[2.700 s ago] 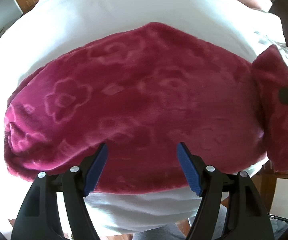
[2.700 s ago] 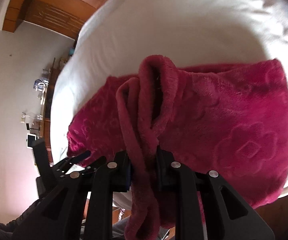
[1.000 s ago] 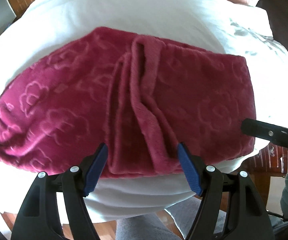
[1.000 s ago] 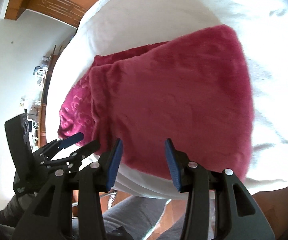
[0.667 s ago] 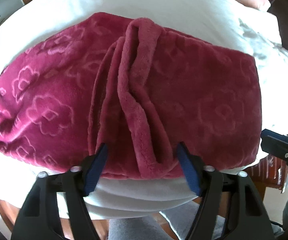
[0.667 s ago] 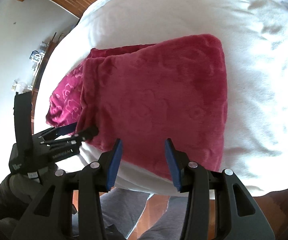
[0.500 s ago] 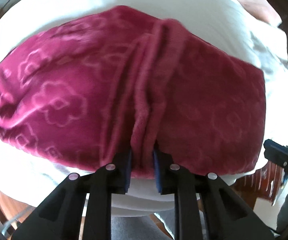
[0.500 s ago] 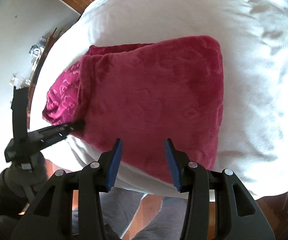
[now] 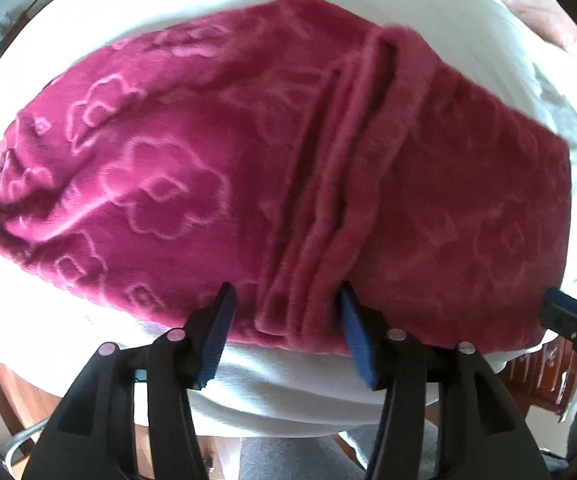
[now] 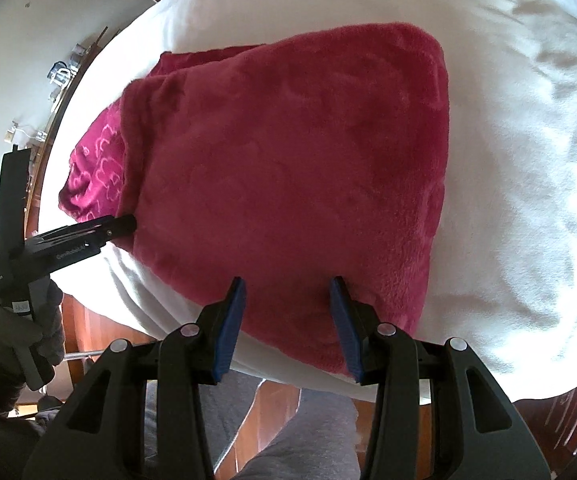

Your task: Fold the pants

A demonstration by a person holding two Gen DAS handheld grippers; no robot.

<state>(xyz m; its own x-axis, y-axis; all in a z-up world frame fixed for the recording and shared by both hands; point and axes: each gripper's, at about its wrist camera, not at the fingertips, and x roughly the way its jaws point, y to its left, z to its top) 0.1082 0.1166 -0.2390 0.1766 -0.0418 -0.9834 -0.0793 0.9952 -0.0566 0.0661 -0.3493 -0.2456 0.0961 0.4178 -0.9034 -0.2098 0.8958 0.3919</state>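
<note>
Where spread with a white sheet (image 10: 528, 160): bed carrying folded magenta fleece pants (image 10: 288, 168), near edge at the bed's front. Left gripper (image 9: 286, 334): fingers parted wide, straddling the bunched ridge of pants at the near edge. Right gripper (image 10: 288, 320): likewise wide apart, empty, at the near hem.

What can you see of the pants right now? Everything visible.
The pants are deep pink plush fleece embossed with paler flower outlines. They lie folded on a white bedsheet, one end doubled over so a thick bunched edge runs across the middle toward the near side. The left gripper is open astride that bunched edge; the fabric looks to touch its right finger. The right gripper is open at the near edge of the folded-over part.
</note>
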